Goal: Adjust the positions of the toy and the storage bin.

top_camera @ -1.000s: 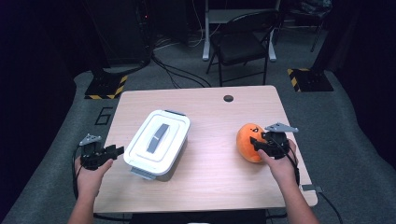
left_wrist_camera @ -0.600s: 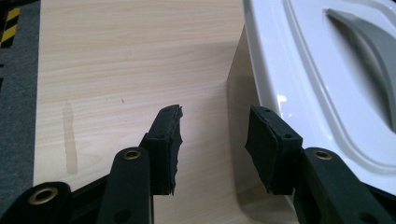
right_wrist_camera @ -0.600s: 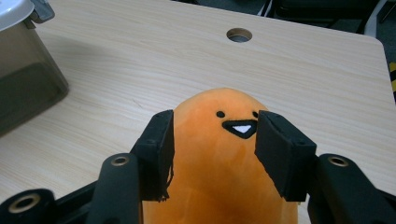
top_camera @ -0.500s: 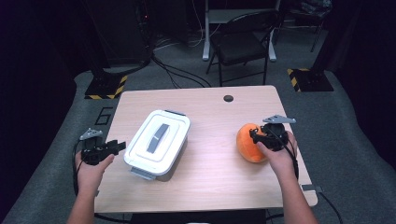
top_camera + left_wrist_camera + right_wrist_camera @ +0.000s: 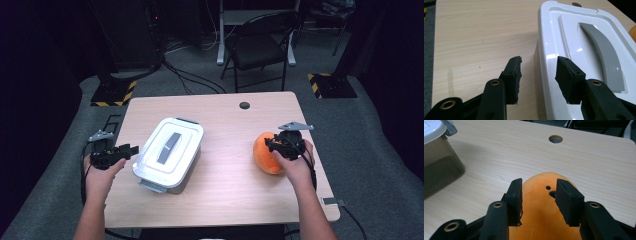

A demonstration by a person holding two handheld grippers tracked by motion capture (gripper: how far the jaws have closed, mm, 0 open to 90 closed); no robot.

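Looking at where things are sitting, this job is barely getting started. The right gripper point(image 5: 276, 145) is coming down over the soft orange pumpkin-shaped plush toy point(image 5: 265, 152) at the right middle of the high view, and its jaws have just been closing with the toy between them. In the right gripper view the orange toy point(image 5: 541, 205) is bulging up between the two black pads point(image 5: 515, 195), though I can't tell if they're actually pinching it yet, so I'm calling that grab still in progress.

Over at the left middle of the high view, the left gripper point(image 5: 131, 150) is hovering beside the white rectangular plastic storage box with a grey handle on its lid point(image 5: 169, 152). Its jaws are standing about half open with nothing in them, straddling the box's near edge point(image 5: 549, 50) without touching.

Lid's looking still on, toy's still resting on the light wooden table point(image 5: 225, 200). So my guess: opening the box and getting the toy inside are both still left.
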